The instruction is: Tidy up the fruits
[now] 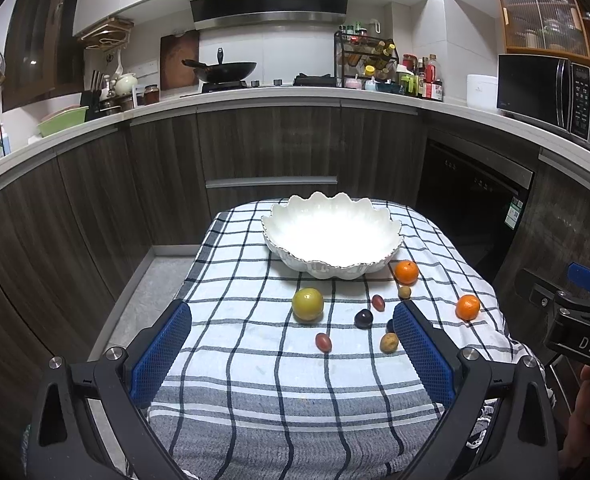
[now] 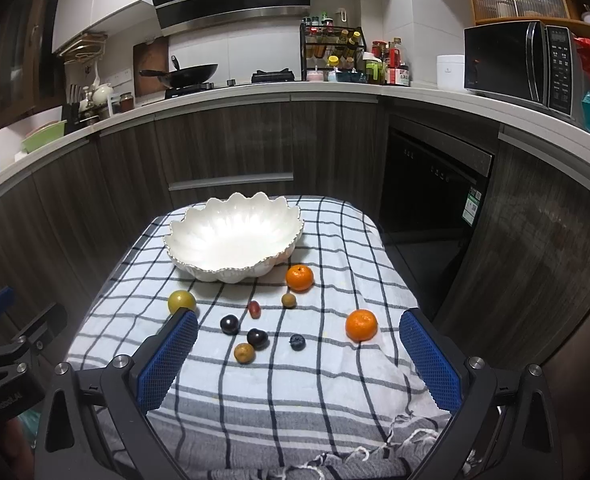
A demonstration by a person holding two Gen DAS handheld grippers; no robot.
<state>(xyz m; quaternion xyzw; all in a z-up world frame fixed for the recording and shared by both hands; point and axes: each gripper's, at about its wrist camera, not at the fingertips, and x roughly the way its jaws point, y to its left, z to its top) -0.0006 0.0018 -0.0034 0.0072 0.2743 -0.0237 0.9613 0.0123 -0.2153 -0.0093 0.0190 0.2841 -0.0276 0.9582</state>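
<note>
Nine loose fruits lie on the checked cloth, all in front of the white scalloped bowl, which holds nothing. Two oranges sit to the right: the far orange just beside the bowl's rim, the near orange well apart from it. A yellow-green round fruit lies to the left. Between them is a cluster of small pieces: two dark plums, a red grape, a small dark berry and two small tan fruits.

Both tools are held back from the fruit, over the near edge of the cloth. The left gripper has its jaws spread wide with nothing between them; the right gripper stands likewise, wide apart and empty.

Handling judgement: the oranges look firm, light and slightly pebbled, and should tolerate a grip across their widest part. The plums, grape and berry appear smooth, soft-skinned and liable to roll or bruise; these call for a light closure across the middle, jaws coming down on either side. The bowl appears ceramic and fragile, so fruit is better lowered in than dropped. The cloth is loose and may bunch under a dragging finger.
</note>
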